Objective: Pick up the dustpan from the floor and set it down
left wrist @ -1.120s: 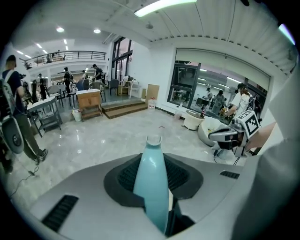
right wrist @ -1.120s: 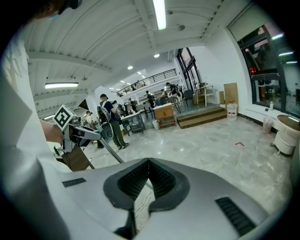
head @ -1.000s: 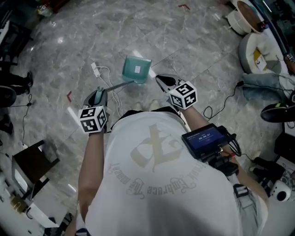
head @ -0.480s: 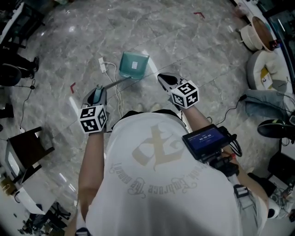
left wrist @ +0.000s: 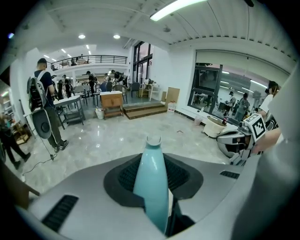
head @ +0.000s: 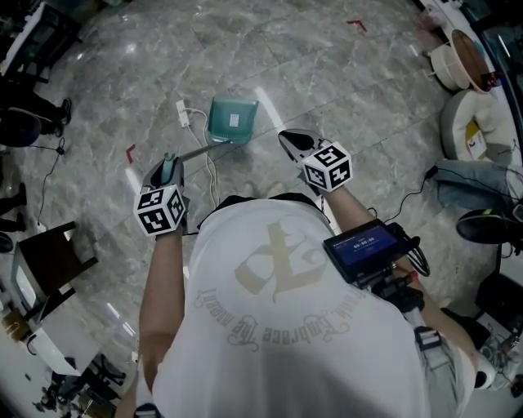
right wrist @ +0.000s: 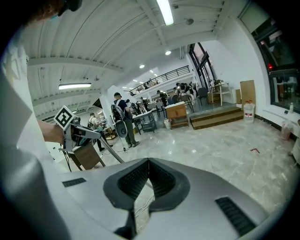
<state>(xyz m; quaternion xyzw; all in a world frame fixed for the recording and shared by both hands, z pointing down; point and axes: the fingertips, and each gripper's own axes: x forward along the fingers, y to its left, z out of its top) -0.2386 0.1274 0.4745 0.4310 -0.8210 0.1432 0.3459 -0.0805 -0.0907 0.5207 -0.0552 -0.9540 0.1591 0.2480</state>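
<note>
Grey marble floor [head: 327, 73], ceiling strip lights [left wrist: 180, 7] — wooden steps [left wrist: 143, 110]

Left gripper [left wrist: 153, 163] pinches the teal dustpan handle [left wrist: 151, 187] — glossy marble floor [left wrist: 110, 140] beyond.

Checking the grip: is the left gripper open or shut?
Shut: the left gripper clamps the teal dustpan handle between its jaws.
</note>
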